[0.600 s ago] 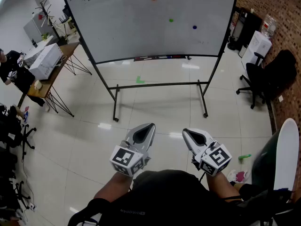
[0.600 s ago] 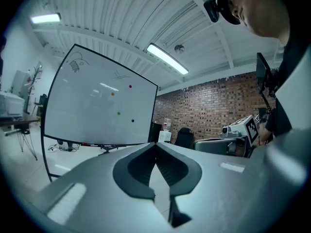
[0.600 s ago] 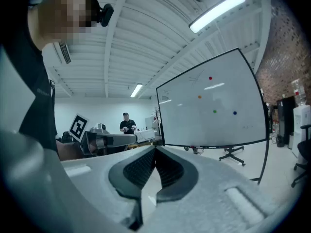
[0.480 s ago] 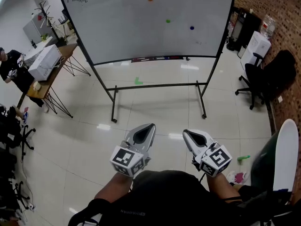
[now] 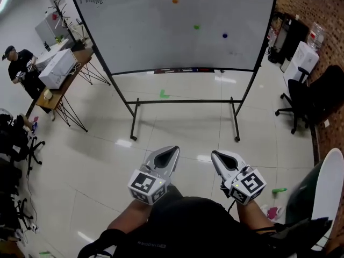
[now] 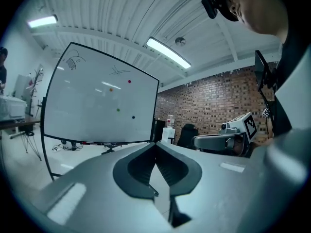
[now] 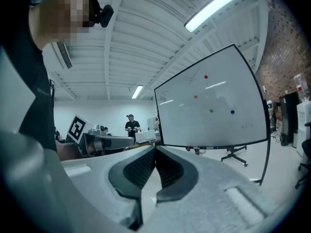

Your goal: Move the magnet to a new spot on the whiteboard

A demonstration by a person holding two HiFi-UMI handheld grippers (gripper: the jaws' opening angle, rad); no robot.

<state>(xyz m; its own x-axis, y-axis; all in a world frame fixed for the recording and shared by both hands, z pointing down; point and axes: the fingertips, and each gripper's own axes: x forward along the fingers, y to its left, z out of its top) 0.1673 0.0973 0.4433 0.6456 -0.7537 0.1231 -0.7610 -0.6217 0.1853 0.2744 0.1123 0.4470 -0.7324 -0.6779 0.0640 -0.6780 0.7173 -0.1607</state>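
Note:
The whiteboard [image 5: 134, 31] stands on a black wheeled frame across the floor, well ahead of me. It carries an orange magnet [image 5: 175, 0], a green magnet [image 5: 196, 27] and a blue magnet [image 5: 224, 35]. A red magnet [image 7: 206, 76] higher up shows only in the gripper views. My left gripper [image 5: 173, 149] and right gripper [image 5: 213, 154] are held side by side close to my body, far short of the board. Both are shut with nothing between the jaws, as the left gripper [image 6: 155, 142] and right gripper [image 7: 155, 147] show in their own views.
A table [image 5: 75, 58] with white boxes stands left of the board, and a person [image 5: 20, 69] stands beyond it. Black office chairs [image 5: 312, 98] and white boxes [image 5: 303, 58] line the brick wall at right. A green object [image 5: 279, 191] lies on the floor near my right side.
The head view has shifted a little, so the board and the room sit slightly further right. Both grippers stay shut, side by side, slightly lower in the picture.

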